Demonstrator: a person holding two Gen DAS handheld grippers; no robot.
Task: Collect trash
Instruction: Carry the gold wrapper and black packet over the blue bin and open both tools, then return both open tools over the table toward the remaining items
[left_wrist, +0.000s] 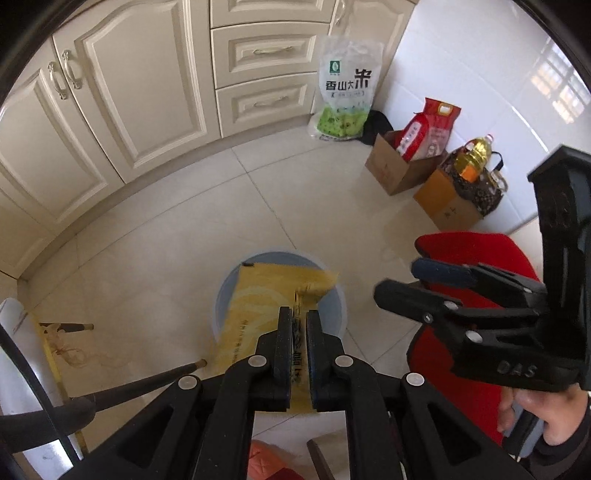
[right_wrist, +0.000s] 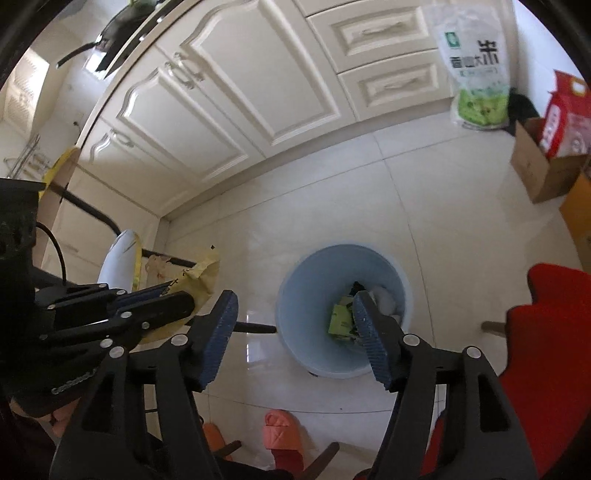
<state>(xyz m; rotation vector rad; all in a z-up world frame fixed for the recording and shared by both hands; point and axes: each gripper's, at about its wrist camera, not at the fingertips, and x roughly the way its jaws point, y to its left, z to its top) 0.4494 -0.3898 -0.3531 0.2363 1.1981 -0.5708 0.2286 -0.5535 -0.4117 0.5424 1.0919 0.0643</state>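
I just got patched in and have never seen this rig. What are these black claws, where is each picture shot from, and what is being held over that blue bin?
The claws are two hand-held grippers, each carrying its own camera looking along its fingers. The left camera shows the left gripper shut on a yellow bag, over the blue bin on the tiled floor. The right camera shows the right gripper open and empty above that bin, which already holds a green wrapper and other scraps. Cabinets, a rice bag and cardboard boxes stand behind.
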